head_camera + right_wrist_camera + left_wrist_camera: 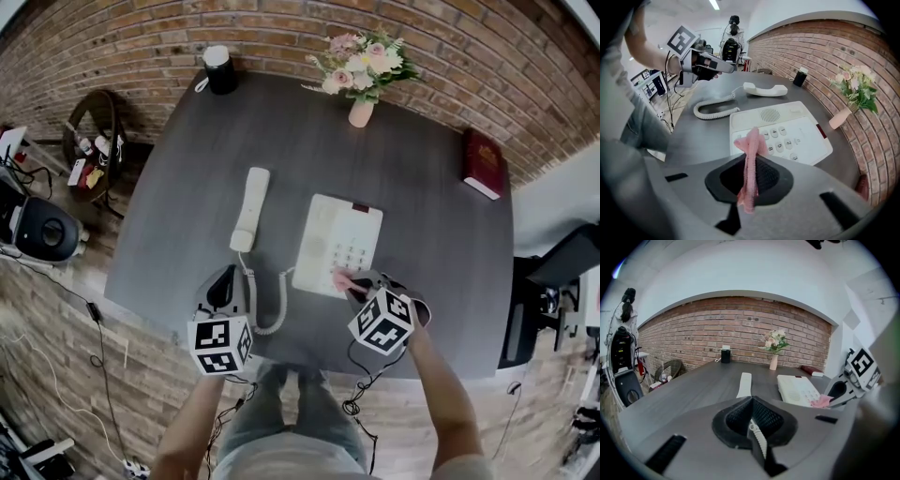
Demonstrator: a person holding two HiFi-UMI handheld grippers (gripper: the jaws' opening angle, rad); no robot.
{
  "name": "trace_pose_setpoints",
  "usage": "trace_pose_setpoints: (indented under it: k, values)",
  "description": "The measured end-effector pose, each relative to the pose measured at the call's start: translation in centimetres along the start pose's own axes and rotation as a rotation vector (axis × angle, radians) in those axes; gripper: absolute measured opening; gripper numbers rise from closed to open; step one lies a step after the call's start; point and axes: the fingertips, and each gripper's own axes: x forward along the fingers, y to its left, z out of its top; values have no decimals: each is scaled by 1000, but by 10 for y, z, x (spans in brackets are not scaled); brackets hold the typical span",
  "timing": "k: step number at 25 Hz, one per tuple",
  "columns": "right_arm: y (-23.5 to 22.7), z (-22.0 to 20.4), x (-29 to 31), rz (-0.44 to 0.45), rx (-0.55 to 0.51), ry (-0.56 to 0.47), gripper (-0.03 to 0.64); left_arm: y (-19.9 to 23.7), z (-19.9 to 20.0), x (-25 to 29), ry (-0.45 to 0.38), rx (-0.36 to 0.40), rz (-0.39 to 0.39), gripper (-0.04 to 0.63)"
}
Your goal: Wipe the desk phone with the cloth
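Right gripper view shows the pink cloth (750, 154) pinched in the right tongs (751, 171), whose jaws are closed on it. The cloth's free end flops forward onto the near edge of the desk phone (780, 129), which lies just ahead of these tongs, and rests by the lower keys. Only this view shows the key numbers and the round speaker grille beyond them. Further ahead and to the left of the right tongs lie the handset (764, 89), off its base, and the coiled cord (712, 108).

Left gripper view shows the left tongs (751, 413) clamped on that cord, which runs through the seam between the jaws. The handset lies straight ahead of these tongs and the phone ahead to their right. The head view shows them only as being beside the cord's loop.

Head view alone gives the whole outline of the desk (431, 244). The phone's near edge sits close to the desk's front edge, and both tongs work at that edge. Bare desk lies open beyond the phone and to the right of the right tongs, out to a red book (483, 162) at the right edge. A vase of flowers (362, 112) and a black cylinder (220, 70) stand along the far edge, well apart from the phone.
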Motion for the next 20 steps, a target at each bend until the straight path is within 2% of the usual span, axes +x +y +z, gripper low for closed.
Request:
trace_pose_setpoints:
  k: [16,20]
  values:
    - [52,-8,-1,73,45,-13,21,-26,6,11,-8,29,-87,-3]
    - [52,3,-16,97,105,-75,21,-33,15,14,-25,25,-100,-2]
